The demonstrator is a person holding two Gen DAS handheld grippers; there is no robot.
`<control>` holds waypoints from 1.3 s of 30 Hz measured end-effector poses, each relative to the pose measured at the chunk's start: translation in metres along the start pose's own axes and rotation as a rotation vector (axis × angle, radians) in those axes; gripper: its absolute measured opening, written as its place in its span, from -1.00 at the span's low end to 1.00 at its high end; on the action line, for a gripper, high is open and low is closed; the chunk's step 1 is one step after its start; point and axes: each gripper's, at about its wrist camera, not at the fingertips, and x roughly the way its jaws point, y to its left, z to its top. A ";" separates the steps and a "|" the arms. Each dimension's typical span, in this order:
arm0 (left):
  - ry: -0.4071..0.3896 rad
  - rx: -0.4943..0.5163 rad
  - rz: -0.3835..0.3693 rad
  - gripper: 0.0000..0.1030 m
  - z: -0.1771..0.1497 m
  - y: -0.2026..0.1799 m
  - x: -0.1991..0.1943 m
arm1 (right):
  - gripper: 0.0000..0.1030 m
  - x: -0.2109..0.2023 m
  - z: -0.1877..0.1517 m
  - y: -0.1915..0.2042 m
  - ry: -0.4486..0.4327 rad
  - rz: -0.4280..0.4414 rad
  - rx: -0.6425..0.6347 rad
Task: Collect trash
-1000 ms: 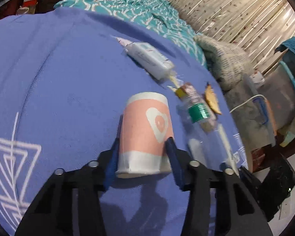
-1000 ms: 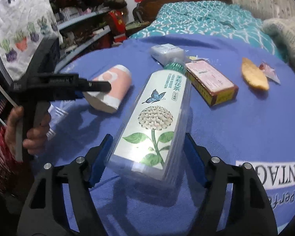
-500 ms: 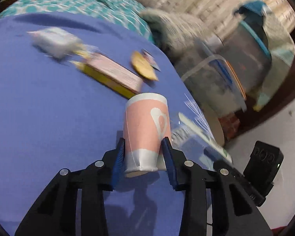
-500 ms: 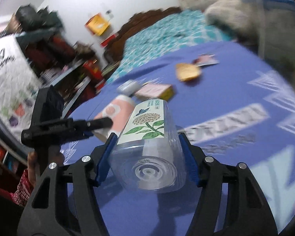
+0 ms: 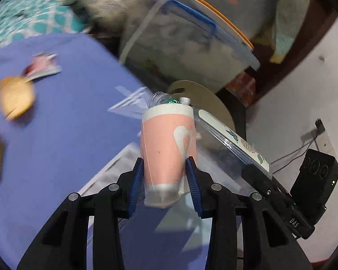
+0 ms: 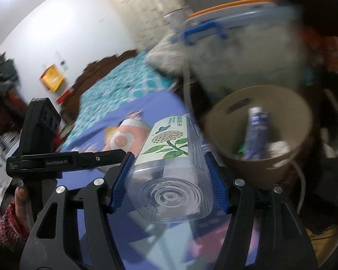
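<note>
Over on the left, the left gripper (image 5: pixel 165 187) is pinching a pink paper cup (image 5: pixel 167 150), its jaws narrowed onto the lower wall and denting it slightly, cup raised above the purple cloth (image 5: pixel 67 139). A biscuit (image 5: pixel 15 100) and a torn wrapper (image 5: pixel 42 67) are lying on that cloth, not yet collected. Beside it, the right gripper (image 6: pixel 169 185) is gripping a clear plastic bottle (image 6: pixel 171 168) by its base end, jaws spread wide around the body. Further right, a tan bin (image 6: pixel 270 121) is standing off the table edge with rubbish already inside. Both loads look to be in the carrying step; next, each needs bringing over the bin's mouth before the jaws let go.
</note>
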 end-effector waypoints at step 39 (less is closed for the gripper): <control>-0.204 -0.221 0.279 0.18 -0.100 0.155 -0.122 | 0.20 0.080 0.005 0.093 0.166 0.161 -0.064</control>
